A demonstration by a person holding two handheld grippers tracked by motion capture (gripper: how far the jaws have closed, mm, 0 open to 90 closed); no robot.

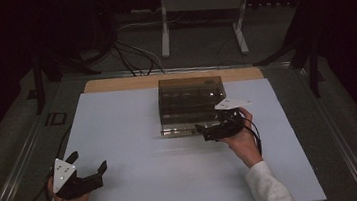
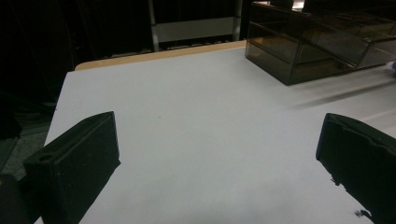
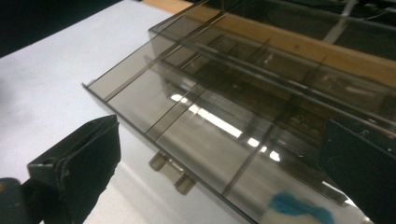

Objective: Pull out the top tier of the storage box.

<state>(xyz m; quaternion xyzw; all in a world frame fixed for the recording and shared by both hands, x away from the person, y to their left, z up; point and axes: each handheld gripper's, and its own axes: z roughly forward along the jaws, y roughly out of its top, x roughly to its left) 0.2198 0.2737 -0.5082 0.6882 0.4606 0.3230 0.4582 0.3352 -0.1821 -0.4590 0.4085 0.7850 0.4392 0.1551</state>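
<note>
Directly ahead of the right gripper sits a smoky transparent drawer box, with its bottom drawer pulled partway out toward the jaws. From the right gripper view, the drawer's front edge runs slantwise between the two black jaws, thin dividers split it into compartments, and a small knob juts from its front just past the left jaw. Those jaws stand spread as wide as they go, with nothing pinched between them; whether either one touches the drawer I cannot tell. A blue-and-white object lies low in that view, close to the right jaw, too blurred to name. Farther off, the left gripper hovers low over the white table sheet, well apart from the box, which lies ahead and to its right. Its jaws also gape wide and hold nothing. A wooden edge shows beyond the sheet.
</note>
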